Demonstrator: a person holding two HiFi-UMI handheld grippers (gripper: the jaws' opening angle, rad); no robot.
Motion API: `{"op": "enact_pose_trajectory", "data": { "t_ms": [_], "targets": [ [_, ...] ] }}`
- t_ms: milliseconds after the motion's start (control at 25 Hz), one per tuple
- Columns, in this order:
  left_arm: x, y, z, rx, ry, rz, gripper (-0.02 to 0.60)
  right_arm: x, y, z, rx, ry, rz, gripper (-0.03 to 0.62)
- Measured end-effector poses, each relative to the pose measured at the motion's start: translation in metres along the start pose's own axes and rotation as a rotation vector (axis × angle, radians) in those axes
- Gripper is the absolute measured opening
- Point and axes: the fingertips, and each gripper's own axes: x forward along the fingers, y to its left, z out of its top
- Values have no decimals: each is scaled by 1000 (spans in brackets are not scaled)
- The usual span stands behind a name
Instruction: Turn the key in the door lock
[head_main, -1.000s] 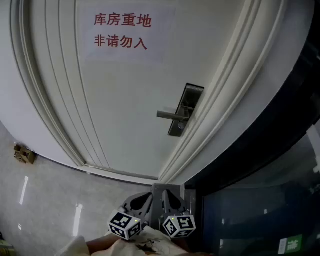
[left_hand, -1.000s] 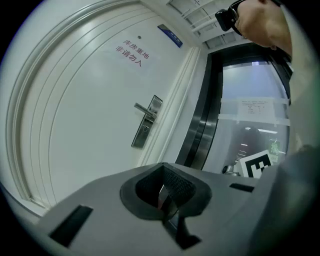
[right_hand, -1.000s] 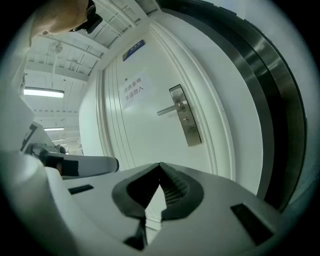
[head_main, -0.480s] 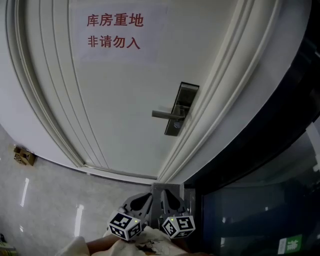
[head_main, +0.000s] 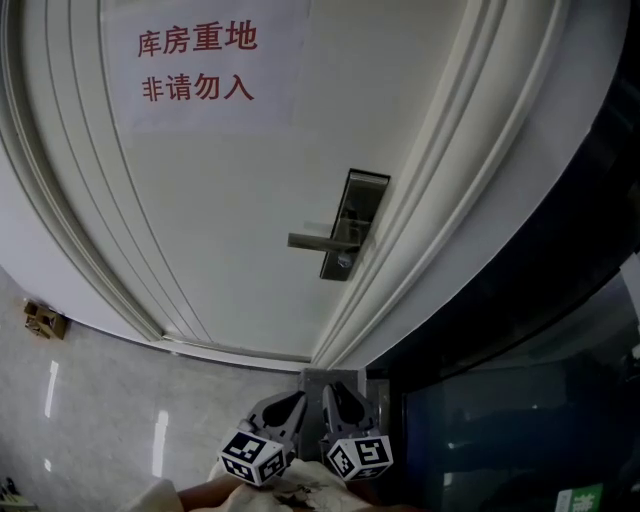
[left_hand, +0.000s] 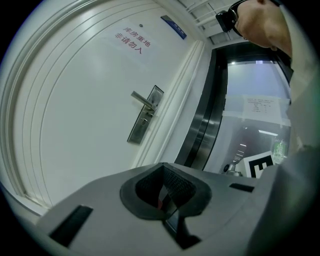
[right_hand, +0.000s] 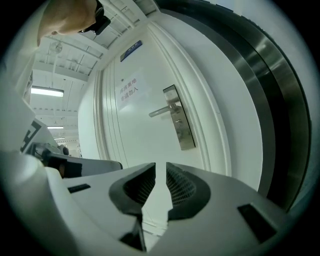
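Approach to lock (head_main: 358, 210).
Your right gripper (right_hand: 160, 172), empty, has just been opening partway; left gripper (left_hand: 163, 175) closed; next, reach in.

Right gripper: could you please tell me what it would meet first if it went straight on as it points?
Probably the white door, near the lock plate; depth is unclear. On the right gripper the jaws have just been opening, nothing between them.

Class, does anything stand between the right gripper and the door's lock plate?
Nothing visible does. The right gripper, its empty jaws just opened, faces the lock plate across open space; only the lever handle juts from that plate.
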Motion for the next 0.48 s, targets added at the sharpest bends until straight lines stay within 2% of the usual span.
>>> {"op": "enact_pose_trajectory", "data": {
  "t_ms": [120, 360, 480],
  "targets": [
    [22, 15, 14, -17, -16, -23, 5, 27, -14, 10, -43, -17, -16, 61],
    [47, 68, 59, 37, -61, -55, 5, 93, -19, 41, -81, -86, -60, 63],
    [51, 87, 74, 61, -76, -62, 5, 110, -15, 51, -107, -119, -112, 63]
  ]
}}
